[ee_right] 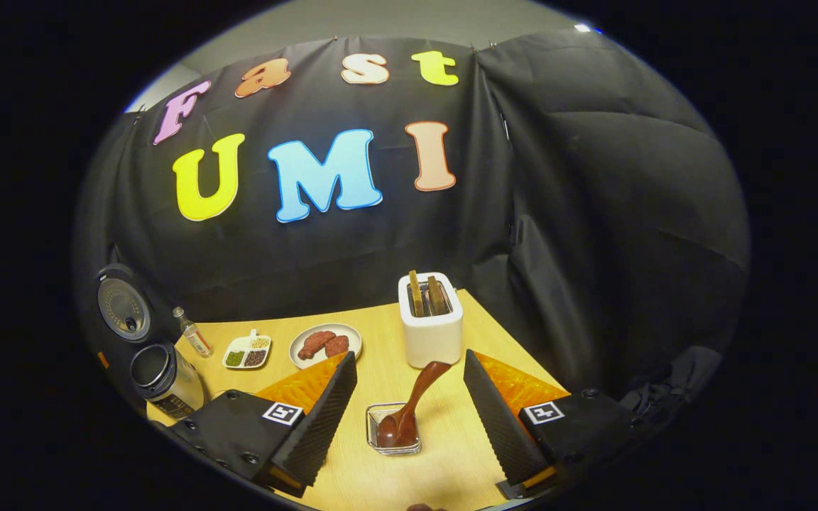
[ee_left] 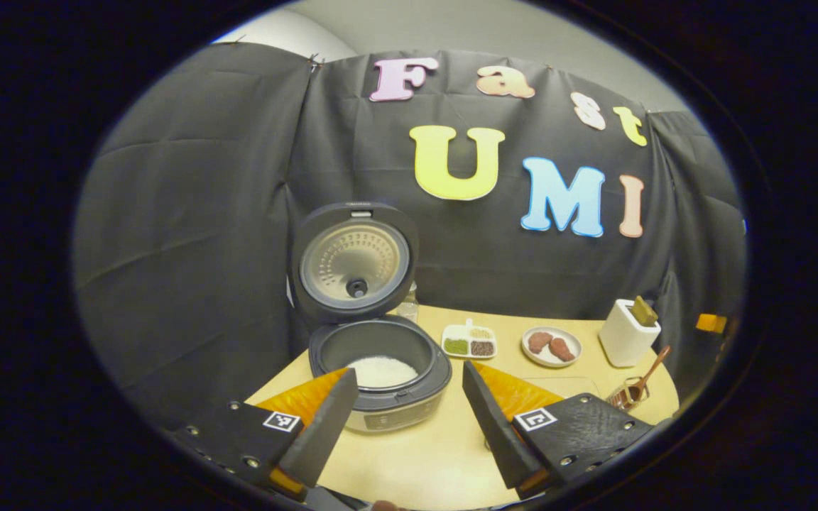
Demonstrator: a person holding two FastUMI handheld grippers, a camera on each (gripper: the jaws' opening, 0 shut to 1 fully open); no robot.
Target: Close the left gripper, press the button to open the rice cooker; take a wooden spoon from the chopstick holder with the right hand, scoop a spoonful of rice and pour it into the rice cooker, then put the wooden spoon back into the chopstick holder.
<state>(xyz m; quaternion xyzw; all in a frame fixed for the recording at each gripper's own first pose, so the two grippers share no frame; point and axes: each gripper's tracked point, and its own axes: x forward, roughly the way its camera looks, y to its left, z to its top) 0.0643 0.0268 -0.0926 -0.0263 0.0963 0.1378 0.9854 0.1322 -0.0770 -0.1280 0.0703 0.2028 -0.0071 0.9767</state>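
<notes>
— Seeing the dark round rice cooker lid-up, rice inside; our left gripper gapes wide, empty.

— Our right gripper too, splayed around the brown wooden spoon in its small clear holder, touching nothing.

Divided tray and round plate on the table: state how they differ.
The divided tray is squarish with compartments of green, yellow and dark grains; the round plate is undivided, holding two reddish-brown pieces. The tray stands nearer the rice cooker, the plate nearer the white holder. Both are white.
</notes>
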